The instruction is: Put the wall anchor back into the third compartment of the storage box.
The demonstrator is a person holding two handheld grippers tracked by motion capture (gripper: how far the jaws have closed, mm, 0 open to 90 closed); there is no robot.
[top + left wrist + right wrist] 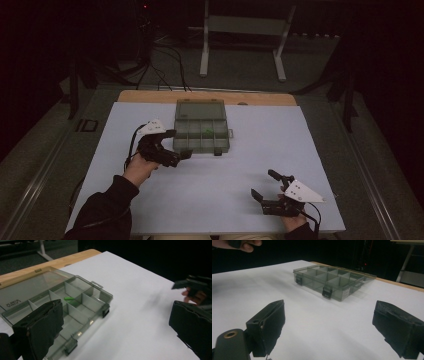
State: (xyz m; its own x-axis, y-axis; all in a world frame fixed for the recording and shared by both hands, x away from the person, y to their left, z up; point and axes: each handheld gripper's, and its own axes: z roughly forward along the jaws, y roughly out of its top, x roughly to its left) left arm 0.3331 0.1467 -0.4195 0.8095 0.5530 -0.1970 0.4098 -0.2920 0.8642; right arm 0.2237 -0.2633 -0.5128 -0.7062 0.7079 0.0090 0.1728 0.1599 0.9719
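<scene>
Left hand-held gripper: jaws spread wide, gripping nothing, positioned at the front-left corner of the compartment organizer box. The box lies flat on the white tabletop, lid open toward the far edge, latches facing the person, long axis left-right. Right hand-held gripper: spread wide, empty, well apart, near the front edge.

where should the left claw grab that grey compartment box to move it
Probably grip the compartment box by its near-left corner wall, coming from the left, where the open left claw already sits. The lid lies folded open behind and latches stick out in front, so the thin upright side wall is the likeliest spot.
</scene>
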